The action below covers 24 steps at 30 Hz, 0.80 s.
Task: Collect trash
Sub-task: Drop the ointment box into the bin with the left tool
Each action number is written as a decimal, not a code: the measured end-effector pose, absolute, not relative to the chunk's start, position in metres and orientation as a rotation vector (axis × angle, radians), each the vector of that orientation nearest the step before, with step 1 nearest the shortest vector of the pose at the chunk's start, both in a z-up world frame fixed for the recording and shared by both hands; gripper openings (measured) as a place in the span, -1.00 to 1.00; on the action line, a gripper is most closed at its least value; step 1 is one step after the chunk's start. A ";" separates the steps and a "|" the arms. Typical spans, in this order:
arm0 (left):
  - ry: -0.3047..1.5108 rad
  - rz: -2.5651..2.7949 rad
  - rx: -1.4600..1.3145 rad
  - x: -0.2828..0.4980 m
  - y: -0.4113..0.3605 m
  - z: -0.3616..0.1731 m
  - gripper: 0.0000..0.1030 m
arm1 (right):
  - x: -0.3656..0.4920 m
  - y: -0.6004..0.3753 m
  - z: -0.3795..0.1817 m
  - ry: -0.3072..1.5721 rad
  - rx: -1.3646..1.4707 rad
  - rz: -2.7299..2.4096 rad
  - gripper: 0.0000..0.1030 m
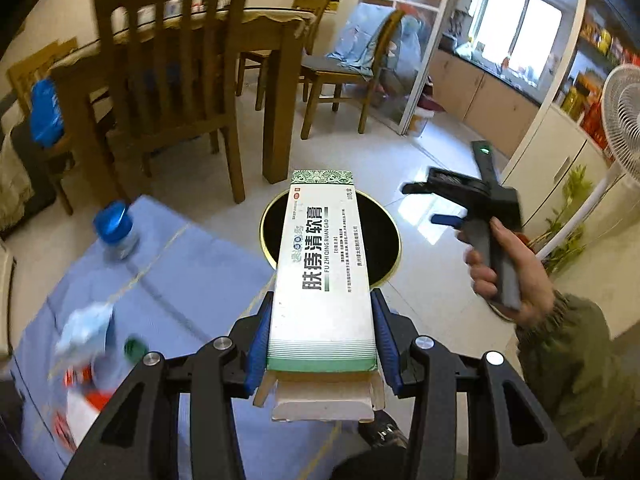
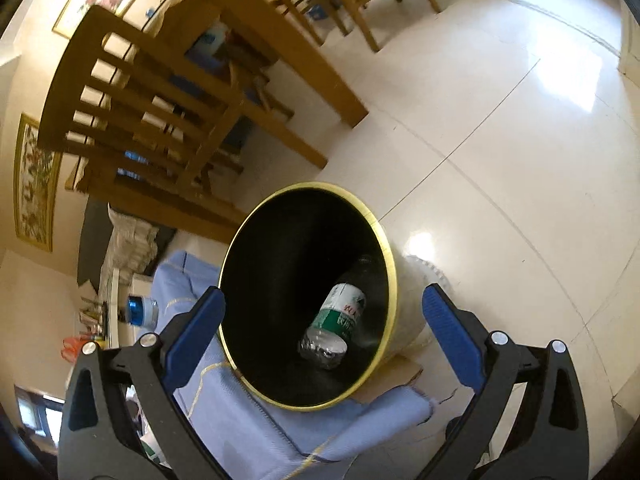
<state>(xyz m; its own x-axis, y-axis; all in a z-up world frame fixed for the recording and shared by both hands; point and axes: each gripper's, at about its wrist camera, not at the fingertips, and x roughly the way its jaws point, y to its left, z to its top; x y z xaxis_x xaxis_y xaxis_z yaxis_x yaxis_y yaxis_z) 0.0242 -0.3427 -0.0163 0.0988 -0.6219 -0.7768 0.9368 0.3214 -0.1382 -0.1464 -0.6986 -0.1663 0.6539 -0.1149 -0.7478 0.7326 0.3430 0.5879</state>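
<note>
Carrying the ointment box [image 1: 322, 268], clamped between left gripper [image 1: 322, 338] fingers, over the bin [image 1: 390, 236]; needed centring above the mouth, then releasing; right gripper [image 2: 324, 332] fingers apart, empty; 1 bottle [image 2: 334, 328] already inside.

Open bin mouth [image 2: 308, 296], chair [image 1: 168, 80] beside

A wooden dining table [image 1: 256, 28] anchors the room, with slatted wooden chairs [image 1: 168, 80] drawn up around it on a glossy pale tile floor [image 2: 500, 140]. Beyond the table, a glass partition [image 1: 424, 40] opens onto a kitchen where daylight pours through a window [image 1: 516, 28]. Framed floral pictures [image 2: 34, 184] hang on the cream wall beside the table.
</note>
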 end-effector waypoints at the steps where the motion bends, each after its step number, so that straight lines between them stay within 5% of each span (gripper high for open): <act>1: 0.852 -1.205 0.464 0.026 -0.357 -0.016 -0.14 | -0.151 -0.701 -0.166 0.661 1.084 -0.618 0.89; 4: 0.827 -1.183 0.526 0.034 -0.399 -0.021 0.18 | -0.163 -0.708 -0.170 0.649 1.087 -0.632 0.89; 6: 0.807 -1.139 0.555 0.039 -0.420 -0.024 0.83 | -0.169 -0.711 -0.176 0.650 1.108 -0.633 0.89; 13: 0.808 -1.098 0.535 0.042 -0.394 -0.029 0.76 | -0.171 -0.704 -0.178 0.653 1.094 -0.630 0.89; 24: 0.497 -0.723 0.376 0.051 -0.135 0.033 0.87 | -0.052 -0.458 -0.097 0.738 0.584 -0.044 0.89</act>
<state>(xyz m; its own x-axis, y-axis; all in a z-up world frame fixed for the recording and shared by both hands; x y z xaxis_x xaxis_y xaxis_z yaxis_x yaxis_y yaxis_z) 0.0514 -0.1349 0.0333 0.6435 -0.5313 -0.5511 0.7045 0.6926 0.1548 -0.0519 -0.4583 -0.0969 0.7460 0.1620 -0.6459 0.2381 0.8410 0.4859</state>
